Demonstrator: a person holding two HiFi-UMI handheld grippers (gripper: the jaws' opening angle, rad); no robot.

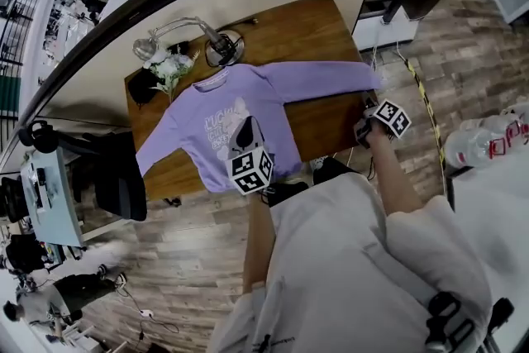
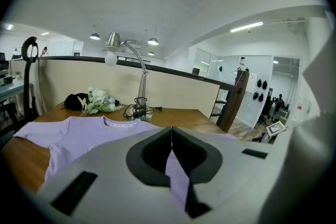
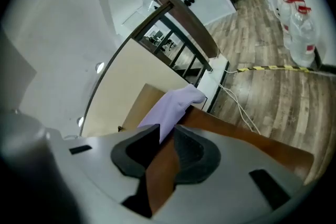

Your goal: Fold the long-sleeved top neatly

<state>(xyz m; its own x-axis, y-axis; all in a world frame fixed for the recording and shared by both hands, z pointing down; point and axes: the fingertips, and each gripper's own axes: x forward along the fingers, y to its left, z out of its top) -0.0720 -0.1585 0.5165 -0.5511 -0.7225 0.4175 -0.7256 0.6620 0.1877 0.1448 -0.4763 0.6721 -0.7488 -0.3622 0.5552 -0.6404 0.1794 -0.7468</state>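
Note:
A purple long-sleeved top [image 1: 240, 107] lies spread face up on the wooden table [image 1: 322, 21], its collar at the far side and both sleeves stretched out. My left gripper [image 1: 245, 135] sits over the near hem at the shirt's middle. In the left gripper view its jaws [image 2: 171, 131] are shut, with a fold of purple fabric [image 2: 178, 176] pinched between them. My right gripper [image 1: 364, 126] is at the table's near right corner, just short of the right sleeve [image 3: 176, 105]. Its jaws [image 3: 167, 131] stand open with only bare table wood between them.
At the far side of the table stand a desk lamp [image 1: 221, 45], a bunch of pale flowers [image 1: 171, 66] and a black object [image 1: 142, 85]. A beige partition runs behind. A black chair [image 1: 116, 174] stands left; water bottles [image 1: 479, 140] and cables lie on the floor at the right.

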